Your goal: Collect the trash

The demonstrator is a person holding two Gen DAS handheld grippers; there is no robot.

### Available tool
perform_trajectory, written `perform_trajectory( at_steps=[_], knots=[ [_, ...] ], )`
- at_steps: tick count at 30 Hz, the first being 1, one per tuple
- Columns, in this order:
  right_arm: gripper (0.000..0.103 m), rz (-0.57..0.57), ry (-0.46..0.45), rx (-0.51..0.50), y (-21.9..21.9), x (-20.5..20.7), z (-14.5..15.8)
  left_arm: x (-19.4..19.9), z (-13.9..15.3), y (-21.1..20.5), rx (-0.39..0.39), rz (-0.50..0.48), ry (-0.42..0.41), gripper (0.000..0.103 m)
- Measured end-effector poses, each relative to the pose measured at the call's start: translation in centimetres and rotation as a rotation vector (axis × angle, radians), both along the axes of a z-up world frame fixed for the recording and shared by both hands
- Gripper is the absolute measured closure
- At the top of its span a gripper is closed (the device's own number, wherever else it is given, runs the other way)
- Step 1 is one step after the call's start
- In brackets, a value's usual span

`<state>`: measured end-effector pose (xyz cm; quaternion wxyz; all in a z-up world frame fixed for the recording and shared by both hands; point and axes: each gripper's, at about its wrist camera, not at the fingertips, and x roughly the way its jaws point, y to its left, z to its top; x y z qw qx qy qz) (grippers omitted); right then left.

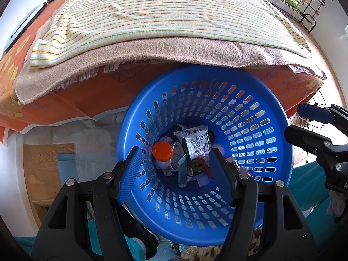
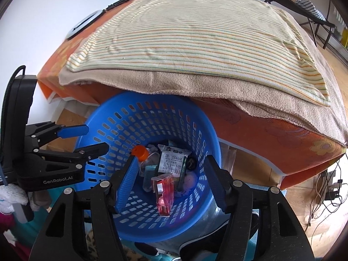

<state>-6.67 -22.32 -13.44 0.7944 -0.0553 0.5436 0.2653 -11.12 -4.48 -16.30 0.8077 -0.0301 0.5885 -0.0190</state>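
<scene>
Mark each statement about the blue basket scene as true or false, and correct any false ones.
1. The blue perforated basket already holds trash. True.
2. The bottle in the basket has a green cap. False: the bottle cap is orange.
3. The left hand-held gripper grips the white milk pouch. False: its jaws stand open and empty above the basket.
4. A striped cloth lies on top of the bed. True.
5. The right hand-held gripper is open over the basket. True.

Both wrist views, steeply down, sharing basket [image 1: 276, 117]
</scene>
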Motion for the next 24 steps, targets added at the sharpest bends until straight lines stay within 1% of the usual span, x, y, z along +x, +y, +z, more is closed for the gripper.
perform_trajectory(
  at_steps=[1,4,13,18,24],
  knots=[
    [0.041,-0.003,-0.001,-0.002,0.0,0.1,0.0,0.0,0.2,0.0,0.001,0.003,-0.005,0.033],
    [0.035,-0.015,0.0,-0.01,-0.1,0.2,0.1,0.0,0.8,0.1,-0.001,0.01,-0.02,0.033],
    [0.035,-0.043,0.004,-0.008,-0.4,0.8,0.8,0.1,3.1,0.7,-0.014,0.047,-0.071,0.033],
    [0.035,-0.07,-0.017,0.018,-1.0,1.2,1.9,0.1,5.4,1.0,-0.015,0.061,-0.123,0.033],
    [0.035,-0.108,-0.049,0.07,-2.0,1.8,4.1,0.3,8.9,1.2,-0.015,0.07,-0.207,0.033]
  ],
)
